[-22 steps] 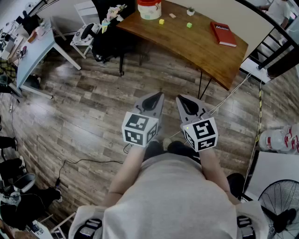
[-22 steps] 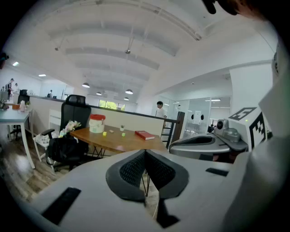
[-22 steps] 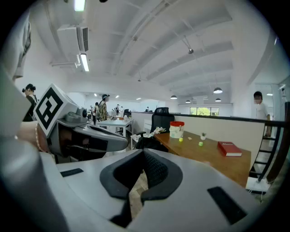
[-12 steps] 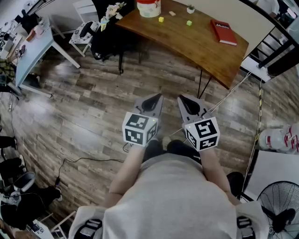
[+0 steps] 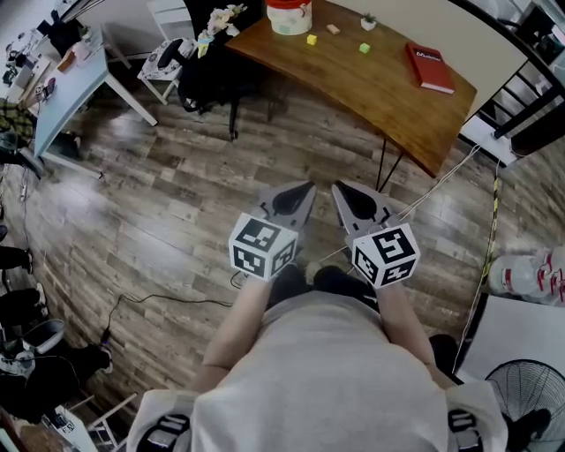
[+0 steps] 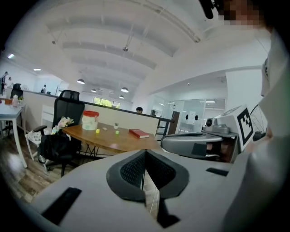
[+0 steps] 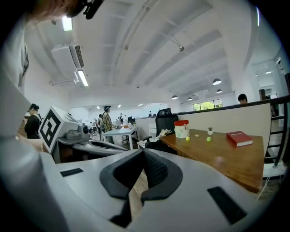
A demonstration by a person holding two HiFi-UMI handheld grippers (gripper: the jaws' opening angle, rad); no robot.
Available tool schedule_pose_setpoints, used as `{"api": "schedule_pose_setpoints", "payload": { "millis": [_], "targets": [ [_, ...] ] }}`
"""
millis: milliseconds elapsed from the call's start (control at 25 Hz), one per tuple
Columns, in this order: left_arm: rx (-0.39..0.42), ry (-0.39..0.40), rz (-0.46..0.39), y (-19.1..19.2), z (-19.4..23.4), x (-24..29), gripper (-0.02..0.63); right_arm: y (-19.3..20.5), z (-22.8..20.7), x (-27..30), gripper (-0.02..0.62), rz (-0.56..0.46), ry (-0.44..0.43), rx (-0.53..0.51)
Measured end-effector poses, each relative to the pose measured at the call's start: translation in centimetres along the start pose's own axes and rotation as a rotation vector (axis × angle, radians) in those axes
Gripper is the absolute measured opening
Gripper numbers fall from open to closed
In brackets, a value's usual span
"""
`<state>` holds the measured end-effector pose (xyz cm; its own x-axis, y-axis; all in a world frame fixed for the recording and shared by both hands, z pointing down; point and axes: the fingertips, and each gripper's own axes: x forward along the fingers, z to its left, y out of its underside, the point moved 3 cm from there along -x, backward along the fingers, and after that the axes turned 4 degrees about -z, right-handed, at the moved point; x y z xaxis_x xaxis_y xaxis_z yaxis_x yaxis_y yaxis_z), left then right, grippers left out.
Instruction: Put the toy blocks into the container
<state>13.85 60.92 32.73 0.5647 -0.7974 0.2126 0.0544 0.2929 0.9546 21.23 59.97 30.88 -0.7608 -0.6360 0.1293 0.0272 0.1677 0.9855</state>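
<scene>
Far ahead, on the brown wooden table (image 5: 388, 97), stands a white container with a red lid (image 5: 290, 16). Near it lie a yellow block (image 5: 311, 40), a green block (image 5: 365, 48) and a tan block (image 5: 333, 29). My left gripper (image 5: 303, 189) and right gripper (image 5: 341, 189) are held side by side close to my body, over the wood floor and well short of the table. Both are shut with nothing between the pads. The left gripper view shows the container (image 6: 90, 120) and green block (image 6: 117, 132) far off. In the right gripper view the container (image 7: 181, 128) is equally distant.
A red book (image 5: 430, 66) and a small potted plant (image 5: 368, 22) sit on the table. A black office chair (image 5: 207, 75) stands at its left end, with a light blue desk (image 5: 66, 88) further left. Cables cross the floor (image 5: 159, 305). A fan (image 5: 525, 397) stands at the lower right.
Both grippers stay side by side and shut in front of the body. The table has slid very slightly to the right in the head view.
</scene>
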Motion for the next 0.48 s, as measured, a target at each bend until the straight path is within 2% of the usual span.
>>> {"api": "schedule_pose_setpoints", "payload": {
  "millis": [120, 440, 480],
  "targets": [
    [0.007, -0.014, 0.007, 0.1, 0.0, 0.4, 0.015, 0.1, -0.8, -0.1, 0.011, -0.006, -0.004, -0.007],
    [-0.049, -0.084, 0.003, 0.8, 1.0, 0.7, 0.015, -0.1, -3.1, 0.0, 0.009, -0.007, -0.02, -0.019],
    [-0.052, -0.088, 0.004, 0.8, 1.3, 0.8, 0.015, -0.1, -3.2, 0.4, 0.026, -0.006, -0.025, -0.011]
  ]
}}
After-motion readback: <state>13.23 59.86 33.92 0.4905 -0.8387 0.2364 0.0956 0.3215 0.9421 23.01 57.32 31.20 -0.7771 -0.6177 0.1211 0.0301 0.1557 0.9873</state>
